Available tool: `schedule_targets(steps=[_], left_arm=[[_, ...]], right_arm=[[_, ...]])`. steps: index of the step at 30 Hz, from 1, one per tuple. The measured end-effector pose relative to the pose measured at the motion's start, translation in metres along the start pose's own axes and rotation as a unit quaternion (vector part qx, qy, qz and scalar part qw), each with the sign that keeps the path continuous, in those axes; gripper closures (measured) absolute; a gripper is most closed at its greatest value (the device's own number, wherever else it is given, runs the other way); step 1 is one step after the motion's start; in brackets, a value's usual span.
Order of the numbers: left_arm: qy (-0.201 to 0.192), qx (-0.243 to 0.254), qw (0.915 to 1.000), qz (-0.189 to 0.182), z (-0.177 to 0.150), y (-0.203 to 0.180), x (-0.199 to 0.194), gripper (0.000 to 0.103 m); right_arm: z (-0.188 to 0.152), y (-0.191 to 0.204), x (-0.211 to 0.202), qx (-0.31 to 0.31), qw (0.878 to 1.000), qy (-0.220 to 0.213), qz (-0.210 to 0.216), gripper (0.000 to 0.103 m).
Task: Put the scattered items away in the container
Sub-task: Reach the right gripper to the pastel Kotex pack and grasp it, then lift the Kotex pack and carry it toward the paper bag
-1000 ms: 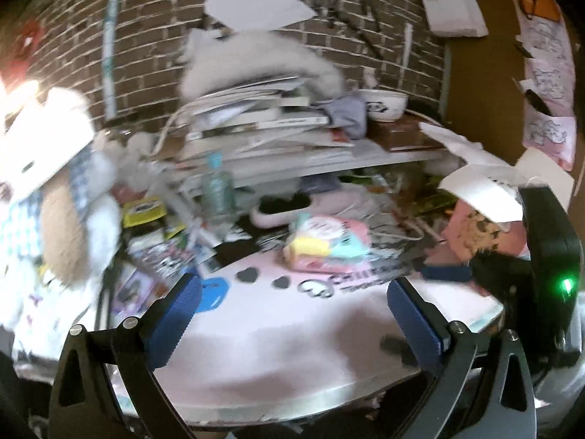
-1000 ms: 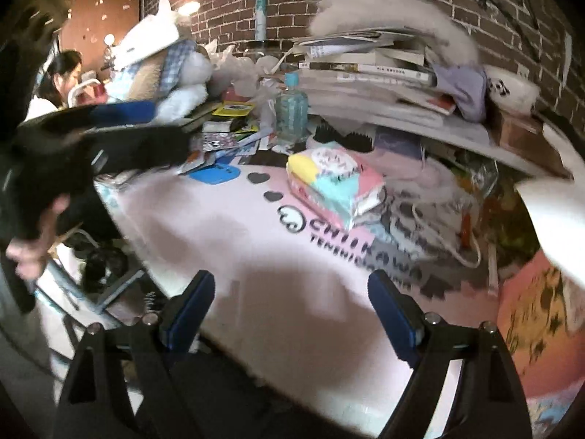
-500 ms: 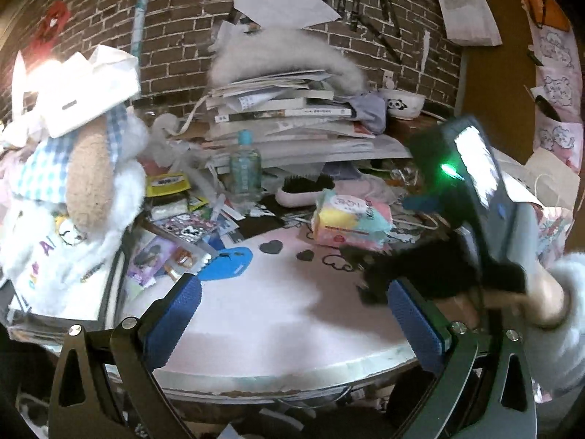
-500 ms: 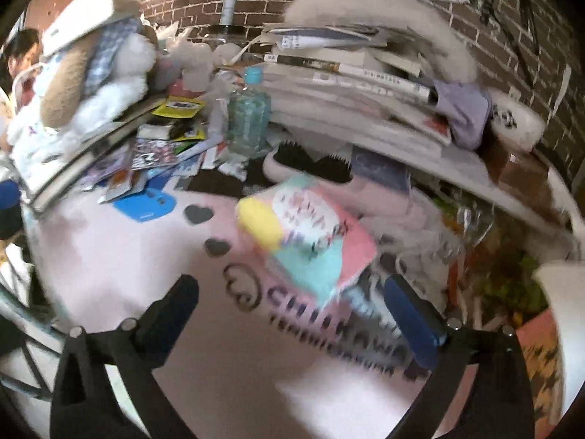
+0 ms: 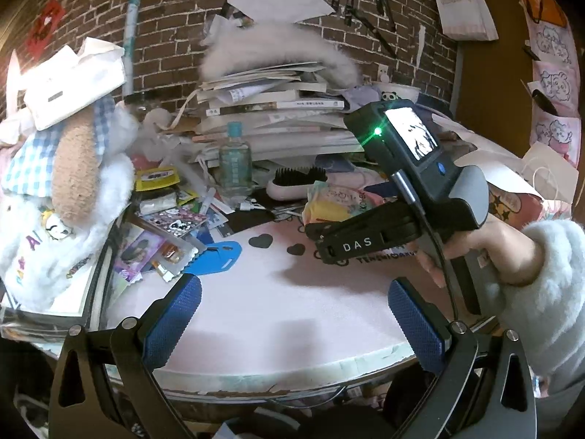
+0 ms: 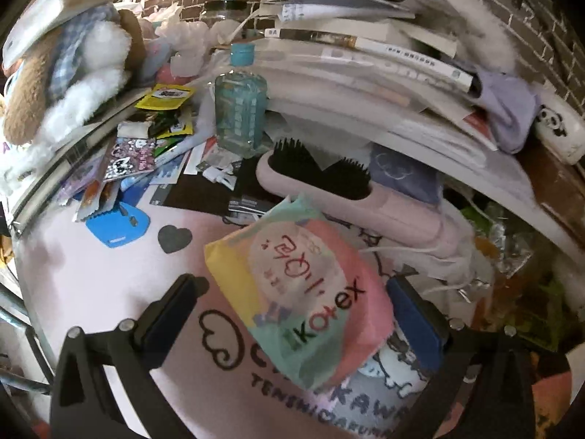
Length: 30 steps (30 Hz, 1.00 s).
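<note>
my right gripper (image 6: pixel 292 314) is opening wide around the tissue pack (image 6: pixel 299 292), pads not pressing it. the pack lies just in front of the pink hairbrush (image 6: pixel 351 197). my left gripper (image 5: pixel 292 314) gapes empty, nearer me.

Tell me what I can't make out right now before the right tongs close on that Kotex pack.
- Container: in neither view.
- Kotex pack, left wrist view: mostly hidden behind the right tongs' body.
- Pack's near end, right wrist view: whether the pads touch it, unclear; motion blur.
- Stacked books: spine print too blurred to read.

Pink table (image 5: pixel 292 314) — tissue pack (image 6: pixel 299 300), hairbrush (image 6: pixel 329 183)
</note>
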State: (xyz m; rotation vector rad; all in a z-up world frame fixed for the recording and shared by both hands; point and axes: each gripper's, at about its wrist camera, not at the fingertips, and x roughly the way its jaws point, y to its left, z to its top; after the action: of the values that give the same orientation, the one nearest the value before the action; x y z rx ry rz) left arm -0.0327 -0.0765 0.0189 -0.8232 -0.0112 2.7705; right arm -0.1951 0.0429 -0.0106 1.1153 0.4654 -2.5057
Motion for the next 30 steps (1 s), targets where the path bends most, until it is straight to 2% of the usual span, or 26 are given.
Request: schedule_targets(steps=[7, 11, 20, 26, 30], left_arm=[[0.003, -0.002, 1.0, -0.001, 0.0, -0.002, 0.003, 0.001], [0.005, -0.001, 1.0, -0.003, 0.0, -0.003, 0.004, 0.001], [0.006, -0.002, 1.0, -0.005, 0.0, -0.004, 0.003, 0.001], [0.012, -0.006, 0.9999, -0.007, -0.002, -0.005, 0.006, 0.001], [0.015, -0.006, 0.9998, -0.008, -0.003, -0.007, 0.007, 0.001]], right_arm=[[-0.001, 0.001, 0.001, 0.0, 1.0, -0.011, 0.02, 0.002], [-0.003, 0.002, 0.0, 0.001, 1.0, -0.007, 0.027, 0.02], [-0.007, 0.001, -0.006, 0.011, 0.999, -0.01, 0.029, 0.033], [-0.01, 0.012, -0.022, -0.013, 0.999, -0.033, 0.018, 0.035], [-0.009, 0.022, -0.046, -0.029, 0.997, -0.068, 0.002, 0.035]])
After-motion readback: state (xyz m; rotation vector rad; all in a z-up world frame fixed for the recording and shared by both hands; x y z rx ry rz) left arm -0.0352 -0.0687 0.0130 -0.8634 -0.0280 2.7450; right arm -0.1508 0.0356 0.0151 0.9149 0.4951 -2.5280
